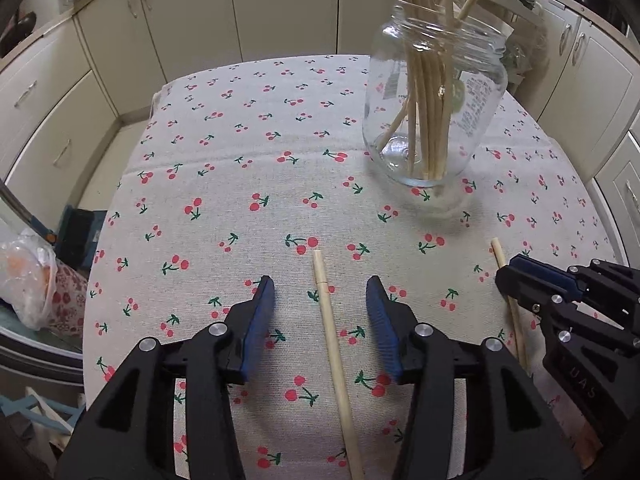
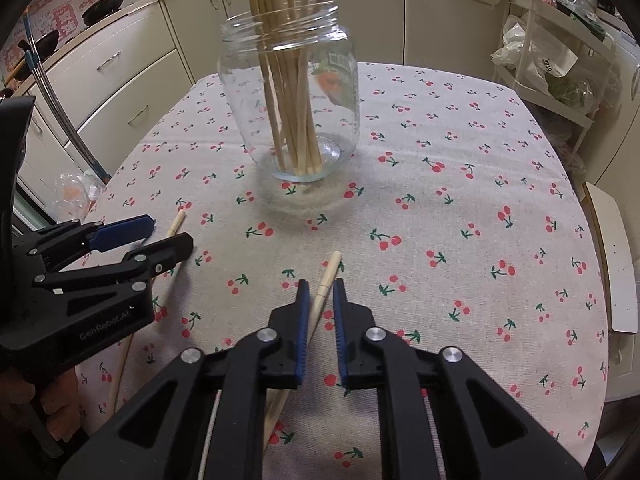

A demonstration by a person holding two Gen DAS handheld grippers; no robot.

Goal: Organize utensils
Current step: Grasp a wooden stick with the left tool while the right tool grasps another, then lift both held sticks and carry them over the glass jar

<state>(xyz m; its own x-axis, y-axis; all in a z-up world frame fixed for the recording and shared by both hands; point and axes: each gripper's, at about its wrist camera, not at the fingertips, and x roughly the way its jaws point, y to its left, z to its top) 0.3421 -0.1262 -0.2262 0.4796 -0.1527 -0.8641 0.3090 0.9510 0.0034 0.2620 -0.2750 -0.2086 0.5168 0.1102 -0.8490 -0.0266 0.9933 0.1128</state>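
Note:
A glass jar (image 1: 436, 112) (image 2: 288, 112) holding several wooden chopsticks stands on the cherry-print tablecloth (image 1: 240, 160). A loose chopstick (image 1: 332, 344) (image 2: 178, 222) lies flat on the cloth between the fingers of my left gripper (image 1: 320, 284) (image 2: 172, 236), which is open, its blue pads well clear of the stick on both sides. To its right, my right gripper (image 2: 321, 285) (image 1: 514, 266) is shut on a second chopstick (image 2: 330, 270) (image 1: 498, 250) near its thick end. That stick's far end runs back under the gripper.
Cream kitchen cabinets (image 1: 280, 4) surround the table. A plastic bag (image 1: 28, 280) sits off the table's left edge. A white rack with bags (image 2: 552, 60) stands at the right, and a pale chair back (image 2: 612, 260) lies along the right edge. A hand (image 2: 52, 412) holds the left gripper.

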